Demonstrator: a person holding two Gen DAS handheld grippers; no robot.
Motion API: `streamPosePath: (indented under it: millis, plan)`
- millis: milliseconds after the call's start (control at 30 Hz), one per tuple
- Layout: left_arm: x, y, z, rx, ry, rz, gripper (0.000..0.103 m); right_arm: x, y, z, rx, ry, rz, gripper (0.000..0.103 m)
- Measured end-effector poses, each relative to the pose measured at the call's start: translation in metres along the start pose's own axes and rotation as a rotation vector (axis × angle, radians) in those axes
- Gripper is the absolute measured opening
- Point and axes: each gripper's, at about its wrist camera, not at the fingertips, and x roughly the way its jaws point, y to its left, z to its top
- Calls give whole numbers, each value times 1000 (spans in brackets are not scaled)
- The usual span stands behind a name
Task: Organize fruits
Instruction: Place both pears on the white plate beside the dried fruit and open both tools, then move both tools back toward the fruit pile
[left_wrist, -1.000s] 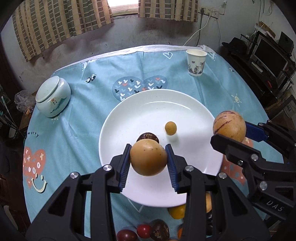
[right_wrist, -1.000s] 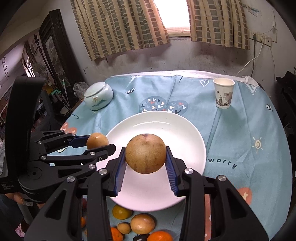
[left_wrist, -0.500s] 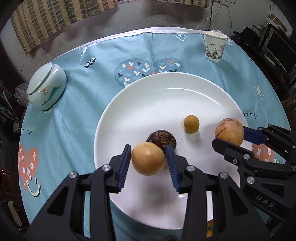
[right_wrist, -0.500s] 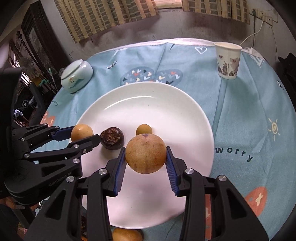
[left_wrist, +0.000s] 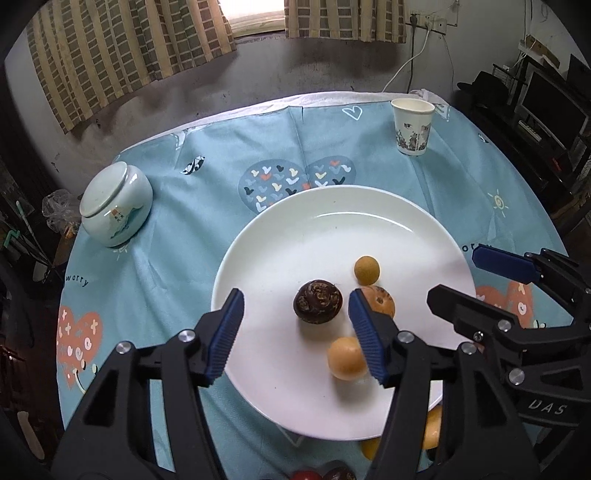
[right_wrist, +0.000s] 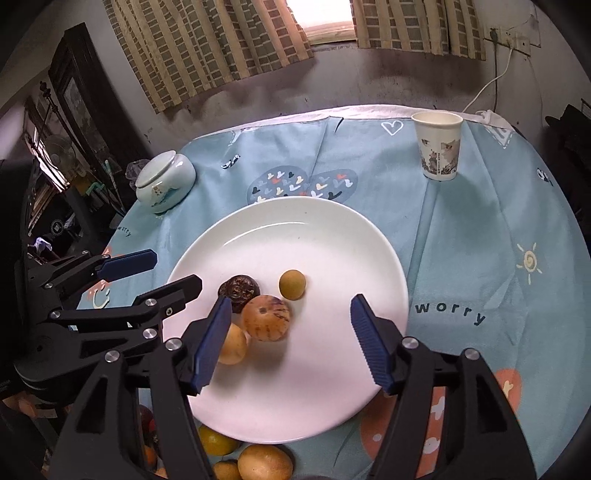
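Two claws hang over the plate (left_wrist: 369, 206), both mine, and both have just been opening. My left claw (left_wrist: 295, 332) is released: its pads grip nothing, and the yellow fruit (left_wrist: 345, 358) lies on the plate at lower centre of the left view, partly behind the right-hand pad. My right claw (right_wrist: 290, 341) is released too; the striped fruit (right_wrist: 266, 322) sits on the plate just inside its left pad, against the yellow fruit. Beyond these, the dark fruit (left_wrist: 318, 301) rests near the plate's middle, and the small fruit (left_wrist: 366, 269) a little farther back. More fruit (right_wrist: 264, 461) waits on the bench at the bottom edge of the right view. Far off, a jar (left_wrist: 116, 205) stands upper left and a cup (left_wrist: 413, 127) upper right on the cloth (left_wrist: 221, 155).
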Motion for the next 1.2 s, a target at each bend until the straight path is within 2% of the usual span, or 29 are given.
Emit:
streamPosePath:
  millis: [333,667,1200]
  plan:
    - [-75,-8,-8,12,-109,-1,61,-65,26,-14,-39,-86,14,68]
    - [-144,-20,-35,34,-194,6,63,-130,47,-46,-67,-165,17,70]
    - [-200,-33,-69,52,-259,16,64,-171,62,-92,-82,-171,16,72]
